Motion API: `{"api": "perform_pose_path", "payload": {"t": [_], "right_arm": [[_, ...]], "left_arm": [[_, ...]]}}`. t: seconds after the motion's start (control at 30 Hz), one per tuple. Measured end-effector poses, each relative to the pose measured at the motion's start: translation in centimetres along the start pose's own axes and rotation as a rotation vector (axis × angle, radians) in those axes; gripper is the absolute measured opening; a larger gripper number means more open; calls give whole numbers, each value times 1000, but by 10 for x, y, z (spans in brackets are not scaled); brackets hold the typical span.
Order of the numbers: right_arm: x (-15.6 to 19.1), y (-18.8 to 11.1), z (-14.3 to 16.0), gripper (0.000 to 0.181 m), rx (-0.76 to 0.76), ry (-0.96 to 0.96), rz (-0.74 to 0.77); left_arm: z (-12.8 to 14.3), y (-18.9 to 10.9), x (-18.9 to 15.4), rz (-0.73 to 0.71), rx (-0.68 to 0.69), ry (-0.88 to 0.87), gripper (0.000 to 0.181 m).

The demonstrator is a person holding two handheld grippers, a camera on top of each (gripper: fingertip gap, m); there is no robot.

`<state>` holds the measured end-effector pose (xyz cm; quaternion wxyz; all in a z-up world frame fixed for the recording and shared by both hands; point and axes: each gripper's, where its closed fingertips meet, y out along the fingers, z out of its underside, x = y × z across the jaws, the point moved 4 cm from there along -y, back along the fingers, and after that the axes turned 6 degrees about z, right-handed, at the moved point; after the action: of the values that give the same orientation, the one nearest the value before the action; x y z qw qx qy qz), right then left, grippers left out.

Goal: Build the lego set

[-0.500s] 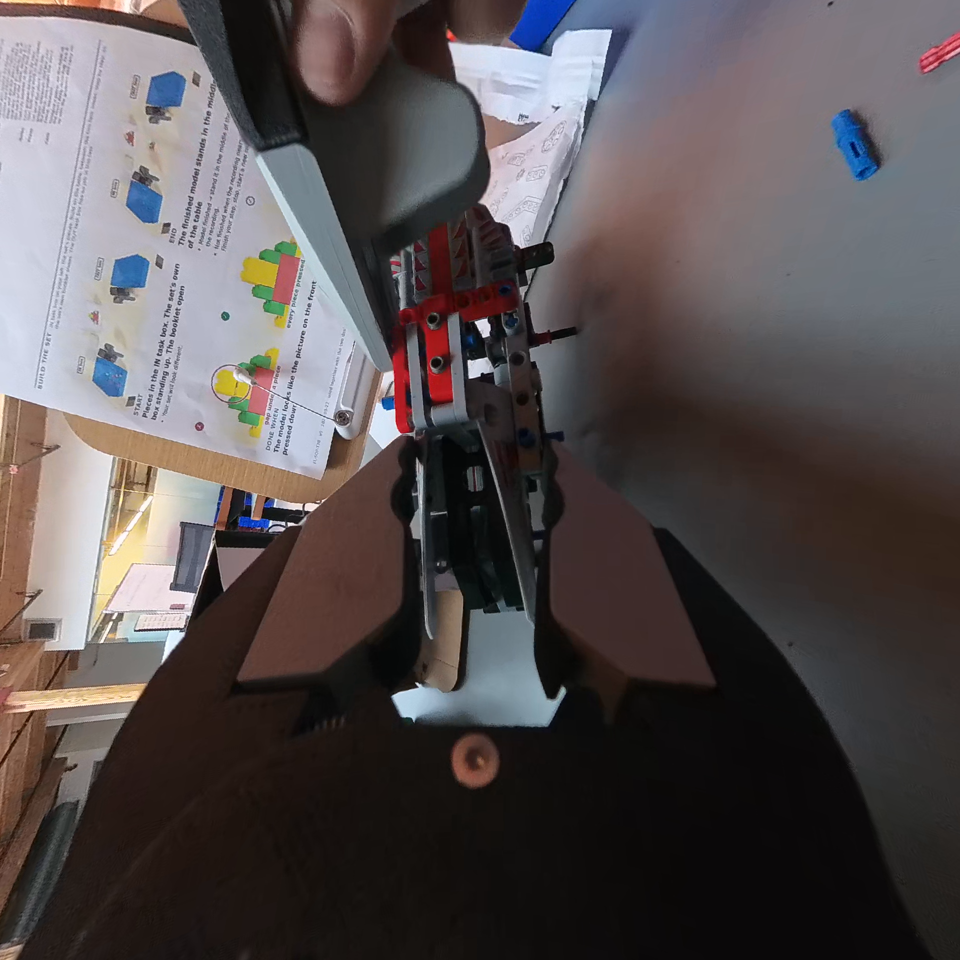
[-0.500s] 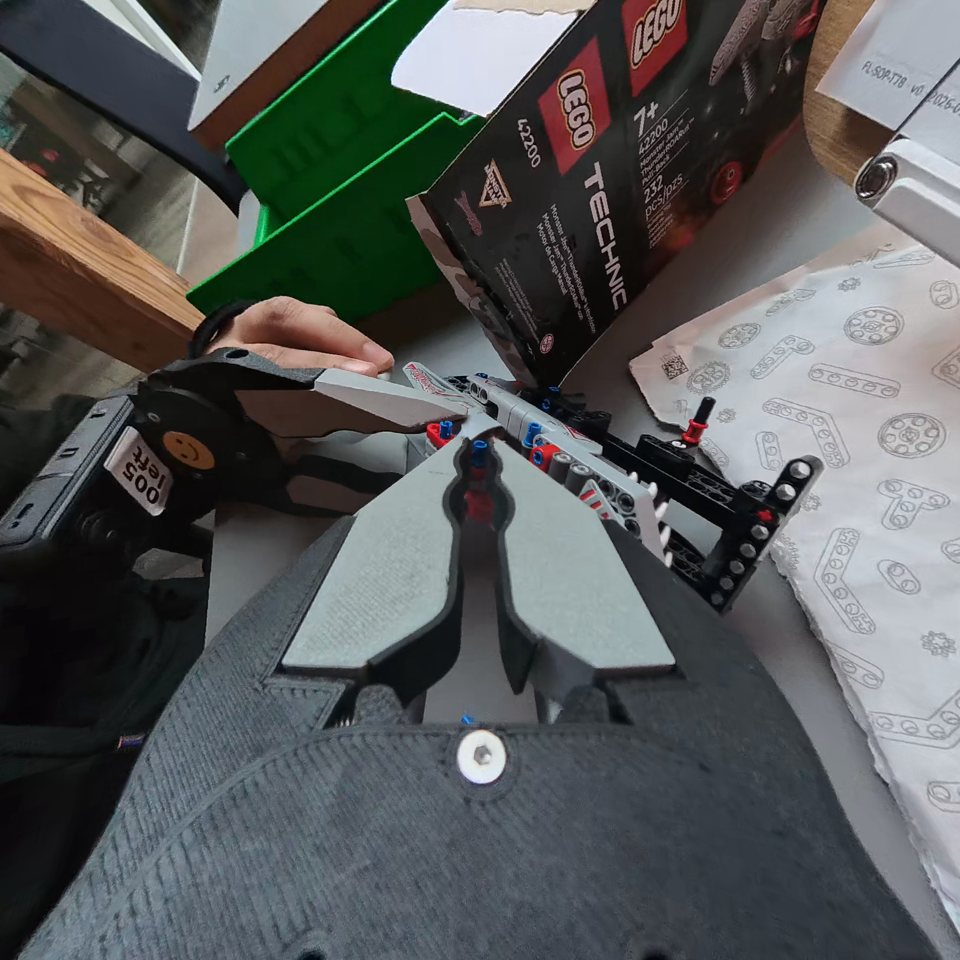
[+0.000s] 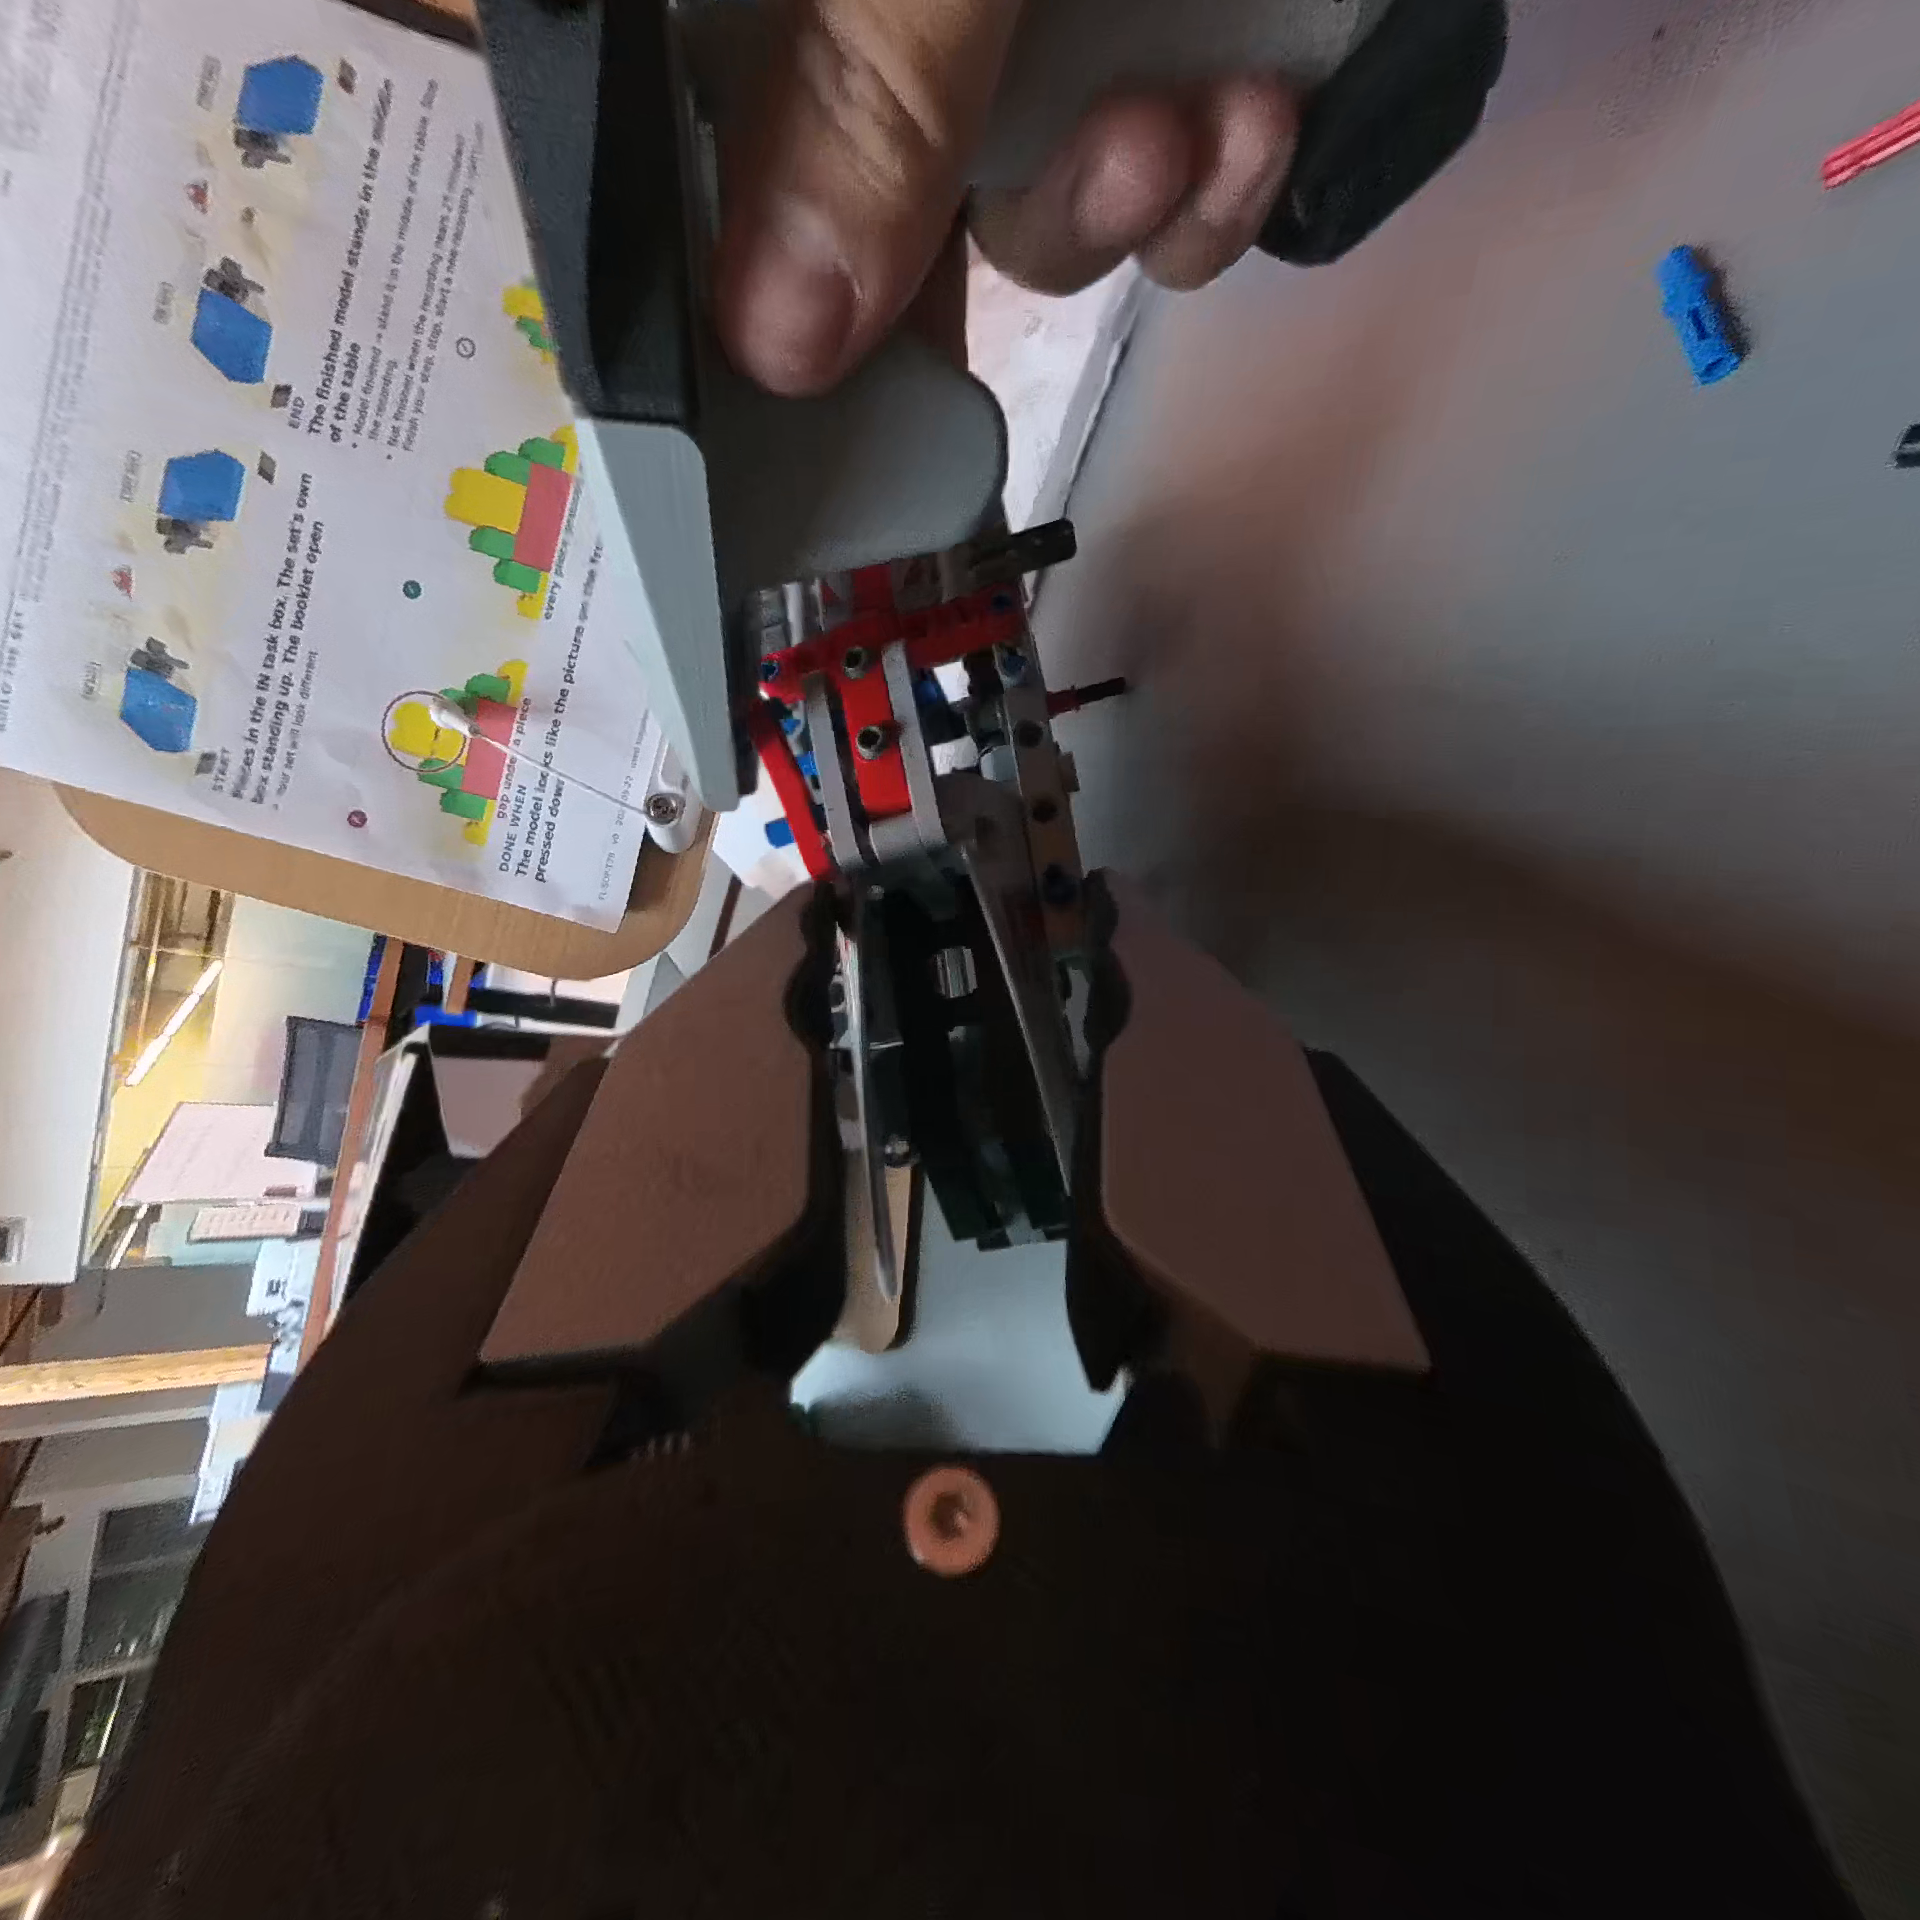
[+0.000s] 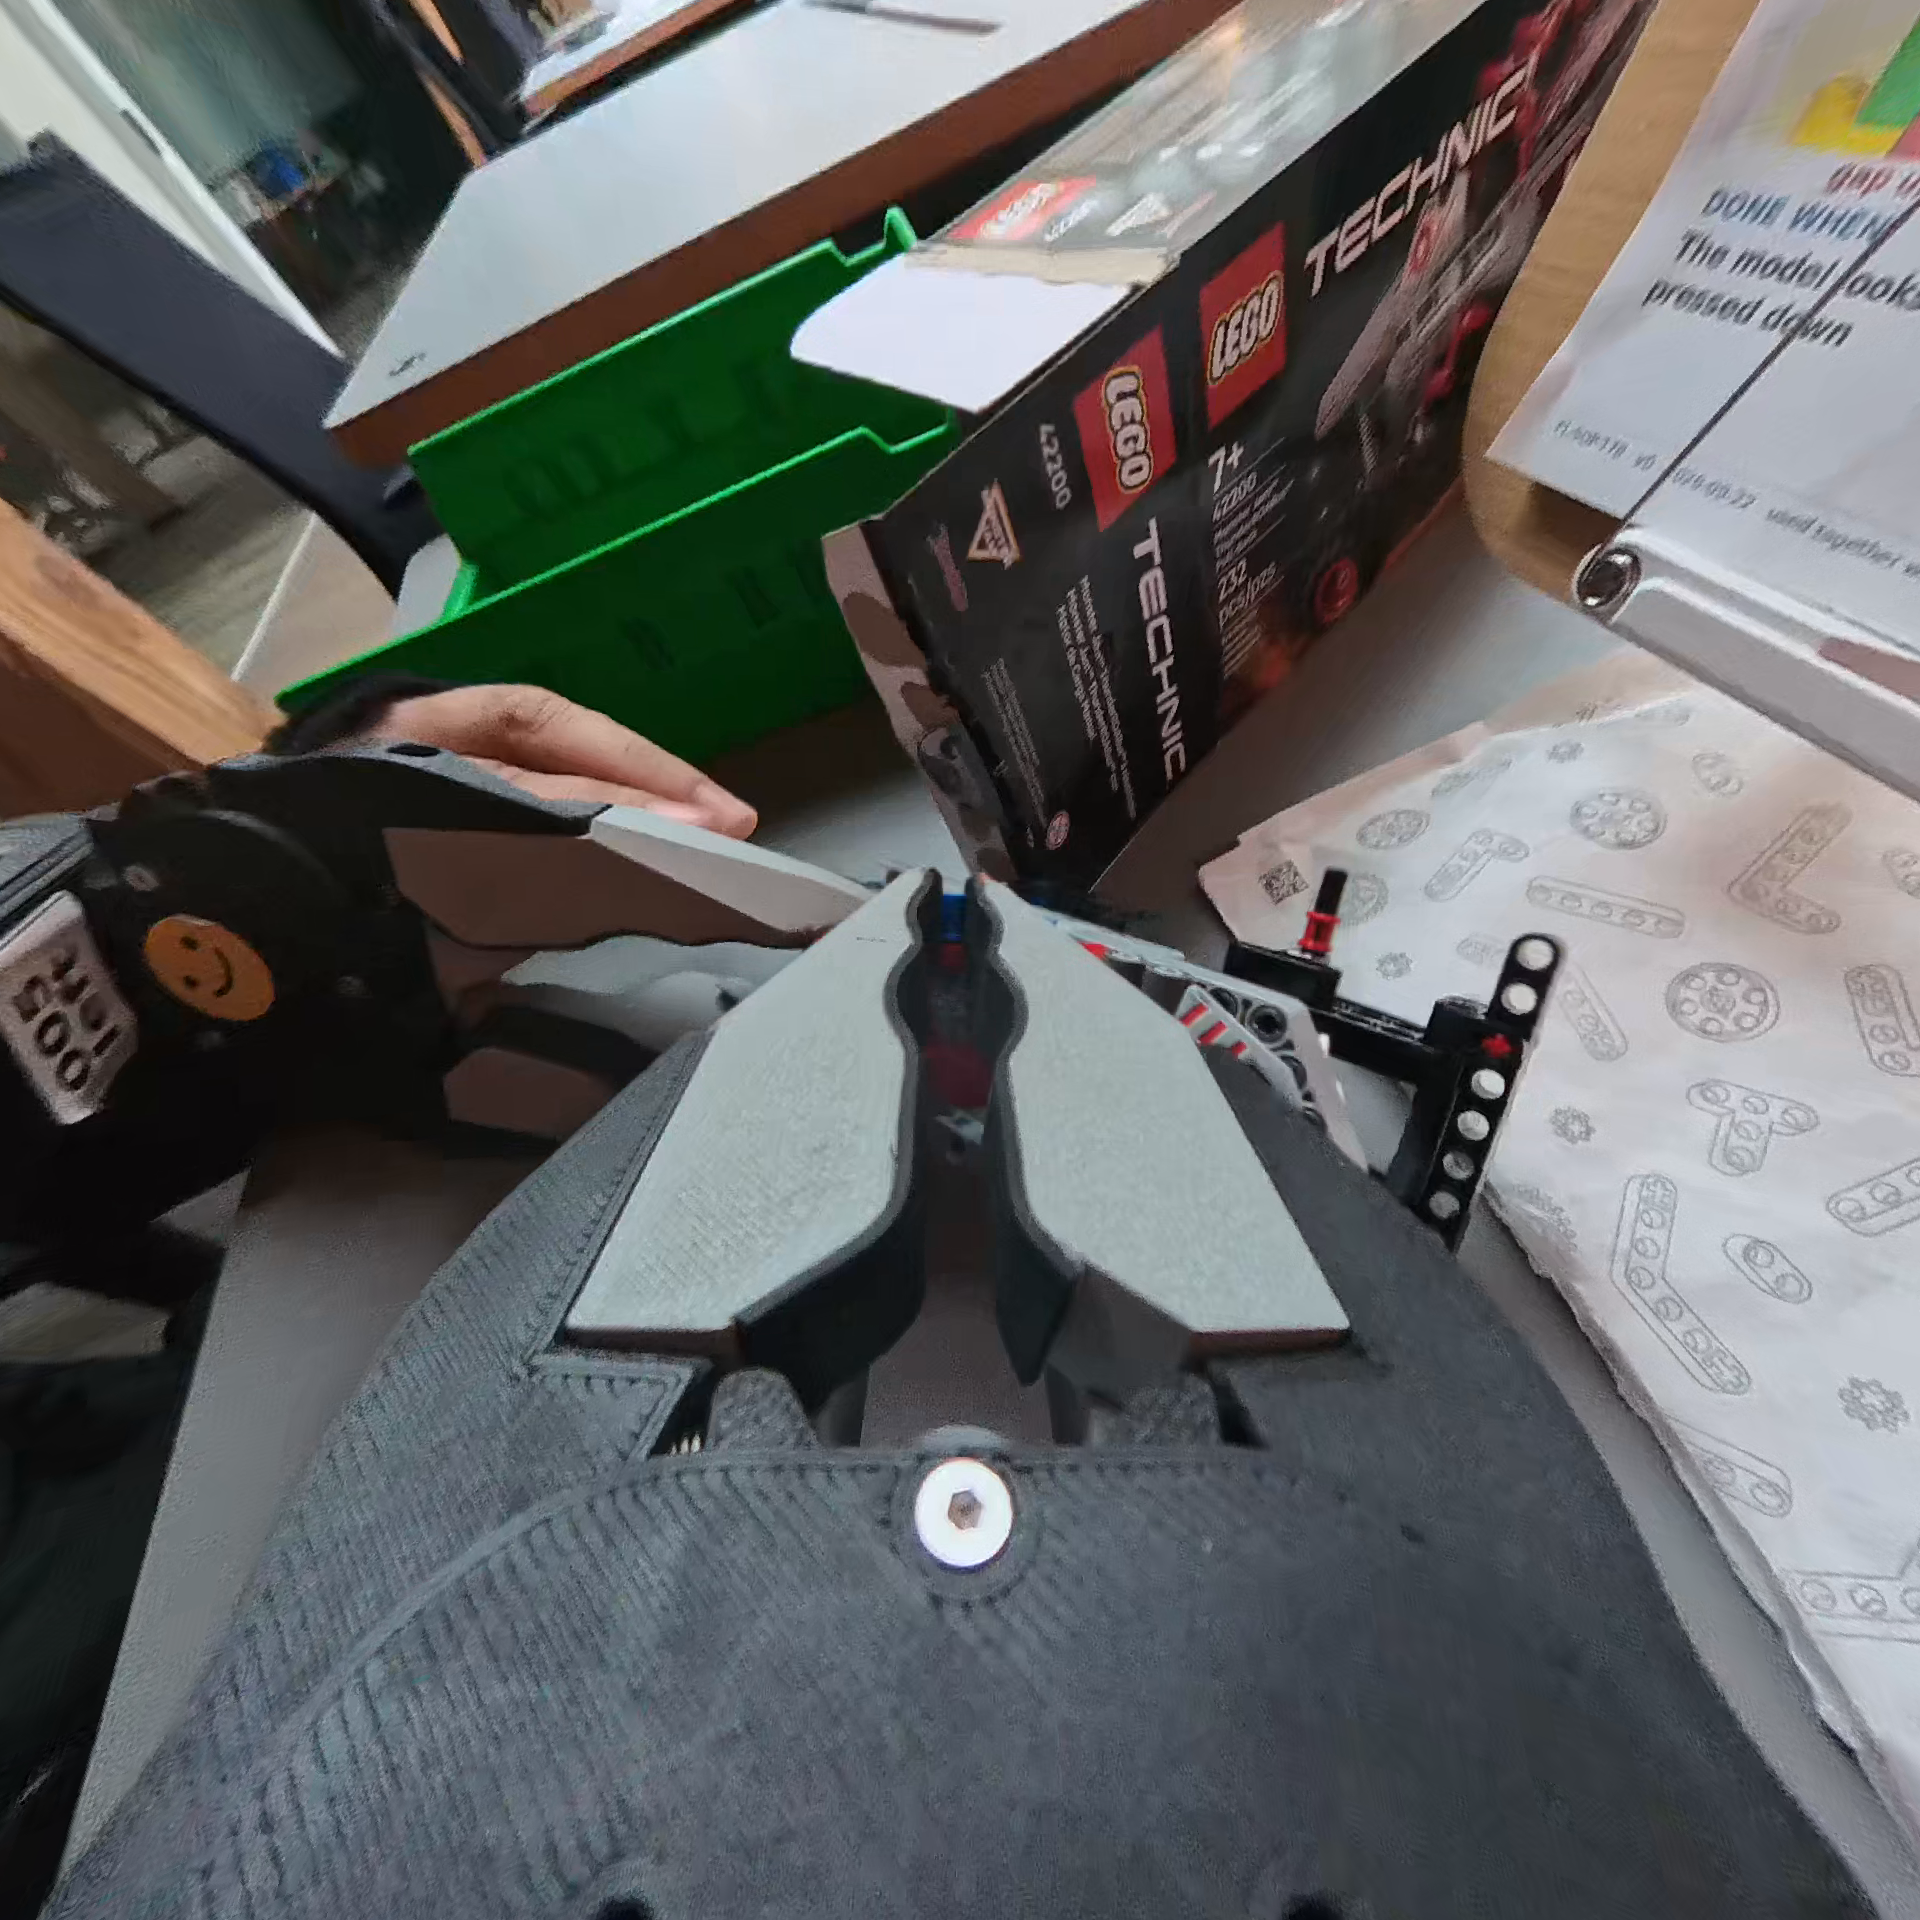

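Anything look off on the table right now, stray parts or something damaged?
The set's box leans tilted with its end flap open. Loose parts lie apart from the model: a blue connector and a red piece on the table. The paper bag has a torn edge. Nothing looks broken.

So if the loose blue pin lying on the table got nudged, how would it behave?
The blue pin looks like a short cylinder lying on its side on the smooth grey table, so it would probably roll. It seems small, hard plastic, likely light, stiff, and easy to flick away.
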<state>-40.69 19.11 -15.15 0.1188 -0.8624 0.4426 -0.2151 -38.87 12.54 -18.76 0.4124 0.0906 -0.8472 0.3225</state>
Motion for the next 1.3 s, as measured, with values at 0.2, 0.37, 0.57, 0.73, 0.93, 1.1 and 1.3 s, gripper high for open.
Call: {"api": "perform_pose_path", "payload": {"t": [0.2, 0.37, 0.57, 0.73, 0.93, 1.1, 1.3], "right_arm": [[9, 1, -10, 0, -46, -61, 59], [13, 7, -16, 0, -18, -154, 144], [13, 10, -17, 0, -23, -166, 154], [43, -15, -92, 0, -253, -252, 129], [13, -41, -74, 0, -76, -282, 154], [2, -52, -66, 0, -46, -198, 91], [9, -49, -61, 0, -46, -95, -61]], "left_arm": [[-3, -5, 3, -8, 34, -12, 44], [-3, -7, 4, -18, 53, 14, 44], [-4, -7, 3, -10, 62, 10, 44], [-57, 1, -40, 71, -100, 131, 43], [-20, 6, -15, -16, 1, 72, 44], [-18, 8, -13, -34, 4, 56, 45], [-13, 9, -10, -52, 17, 45, 45]]}}
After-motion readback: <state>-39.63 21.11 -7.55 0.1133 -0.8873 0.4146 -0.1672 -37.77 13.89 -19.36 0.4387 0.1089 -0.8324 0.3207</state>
